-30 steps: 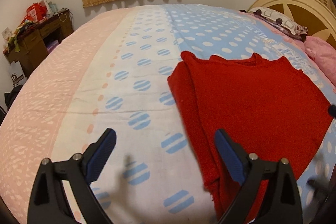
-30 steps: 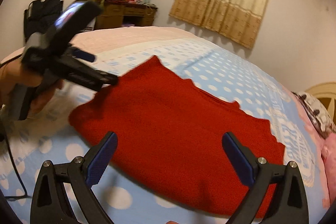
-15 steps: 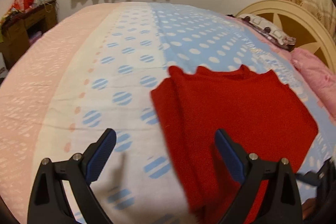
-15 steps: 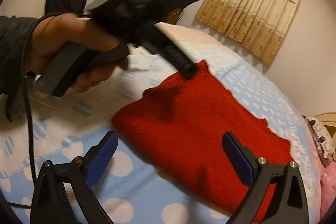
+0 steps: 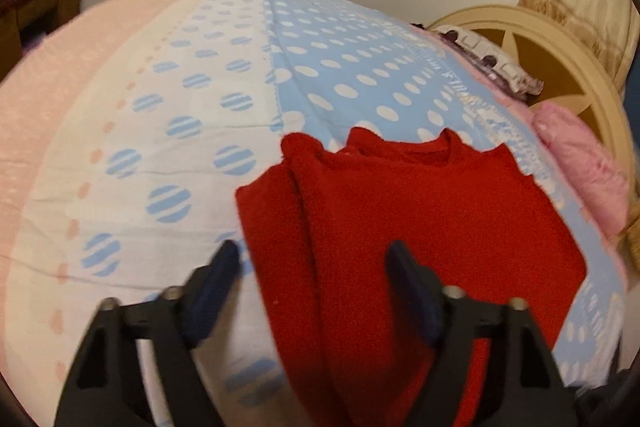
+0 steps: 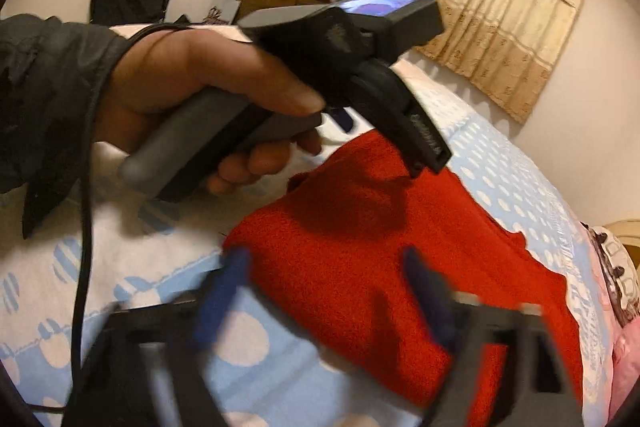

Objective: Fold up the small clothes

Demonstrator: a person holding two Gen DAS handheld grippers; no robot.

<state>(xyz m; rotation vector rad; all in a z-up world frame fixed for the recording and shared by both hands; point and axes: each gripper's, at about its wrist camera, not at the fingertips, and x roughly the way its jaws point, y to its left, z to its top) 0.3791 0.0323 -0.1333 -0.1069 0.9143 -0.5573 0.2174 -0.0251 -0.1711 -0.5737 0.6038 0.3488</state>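
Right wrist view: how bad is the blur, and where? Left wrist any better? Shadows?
Right wrist view: the right hand-held gripper, its jaws closing, is heavily motion-smeared; the hand is softer too, while the red garment stays fairly sharp, with a dark shadow under the left hand-held gripper. Left wrist view: milder blur overall, fingers slightly smeared; fisheye bulges the bed.

Red knit garment [image 5: 420,227] [image 6: 400,259]: single item, plain red, fuzzy knit texture. Laid flat on bedspread [image 5: 200,131], partly folded; one side turned in over body, doubled layer and long fold line seen along edge toward white striped-dot band. Neck opening and wavy scalloped edge pointed toward headboard end. Body spread mostly over blue dotted band, folded side reaching onto white band. Near corner and lower edge located close to bed's near edge. Surface mostly smooth, few shallow ridges.
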